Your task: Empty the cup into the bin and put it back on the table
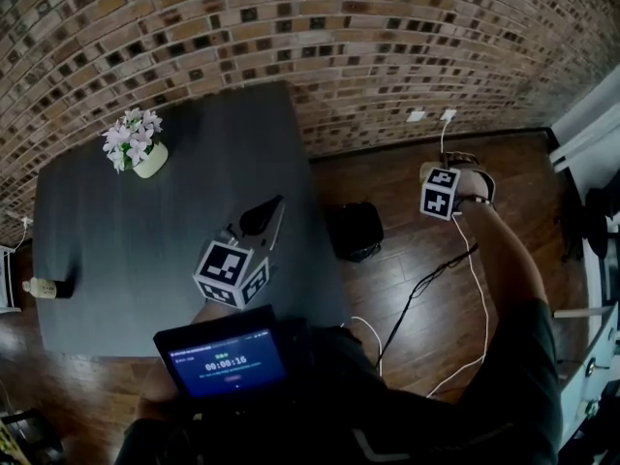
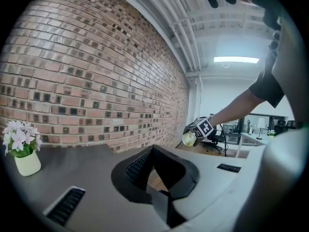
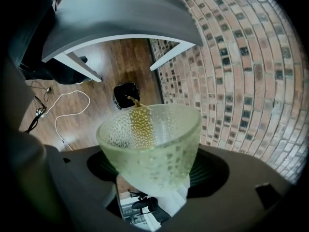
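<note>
My right gripper point(image 3: 152, 166) is shut on a pale green, dimpled glass cup point(image 3: 154, 149), a jaw on each side of its lower wall. The cup tips forward, its mouth facing the floor. A yellowish-brown streak of contents point(image 3: 140, 121) lies on its inner wall up to the rim. The small black bin point(image 3: 125, 94) stands on the wooden floor beyond that rim. In the head view the right gripper point(image 1: 433, 172) and cup point(image 1: 427, 171) hang over the floor right of the bin point(image 1: 356, 229). My left gripper point(image 1: 276, 204) hovers level over the dark table point(image 1: 145, 250), shut and empty.
A pot of pink-white flowers point(image 1: 139, 146) stands at the table's far left, and a small bottle point(image 1: 46, 287) lies at its left edge. Cables point(image 1: 426, 284) run across the floor right of the bin. A brick wall point(image 1: 320, 37) closes the far side. A screen point(image 1: 228, 361) hangs at my chest.
</note>
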A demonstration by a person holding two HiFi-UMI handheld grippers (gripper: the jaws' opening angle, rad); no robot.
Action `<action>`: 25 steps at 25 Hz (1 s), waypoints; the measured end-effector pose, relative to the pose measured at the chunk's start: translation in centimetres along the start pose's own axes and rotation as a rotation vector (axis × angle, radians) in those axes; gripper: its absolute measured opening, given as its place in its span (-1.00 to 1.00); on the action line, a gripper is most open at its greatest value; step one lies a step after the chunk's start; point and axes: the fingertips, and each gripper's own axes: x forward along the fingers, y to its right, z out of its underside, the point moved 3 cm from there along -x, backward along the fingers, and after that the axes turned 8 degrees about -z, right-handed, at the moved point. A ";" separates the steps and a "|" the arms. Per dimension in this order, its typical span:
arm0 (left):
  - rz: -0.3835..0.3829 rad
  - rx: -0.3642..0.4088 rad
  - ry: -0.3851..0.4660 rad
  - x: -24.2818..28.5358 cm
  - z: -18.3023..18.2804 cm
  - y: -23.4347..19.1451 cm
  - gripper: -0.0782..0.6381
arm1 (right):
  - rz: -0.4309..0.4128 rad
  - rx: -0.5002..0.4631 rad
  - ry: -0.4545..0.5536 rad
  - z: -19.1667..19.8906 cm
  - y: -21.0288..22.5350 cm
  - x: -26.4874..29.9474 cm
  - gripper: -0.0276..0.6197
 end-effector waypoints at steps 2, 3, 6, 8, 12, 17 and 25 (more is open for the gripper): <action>-0.001 -0.006 0.002 0.0 0.0 0.0 -0.81 | 0.001 -0.016 -0.020 0.1 0.0 0.0 0.29; -0.001 -0.007 0.003 0.0 0.0 0.1 -0.81 | 0.003 -0.022 -0.025 0.2 0.1 0.0 0.29; 0.000 -0.009 0.002 0.1 0.0 0.4 -0.81 | 0.009 -0.033 -0.034 0.4 0.5 -0.1 0.29; 0.001 -0.010 0.003 0.1 0.0 0.5 -0.81 | 0.012 -0.046 -0.043 0.5 0.6 -0.1 0.29; 0.001 -0.011 0.003 0.1 0.1 0.6 -0.81 | 0.017 -0.061 -0.053 0.5 0.8 -0.2 0.29; -0.004 -0.014 -0.004 0.1 0.4 0.6 -0.81 | 0.018 -0.075 -0.075 0.8 1.0 0.2 0.29; -0.011 -0.013 -0.003 0.0 0.5 0.5 -0.81 | 0.034 -0.113 -0.111 0.9 1.4 0.4 0.29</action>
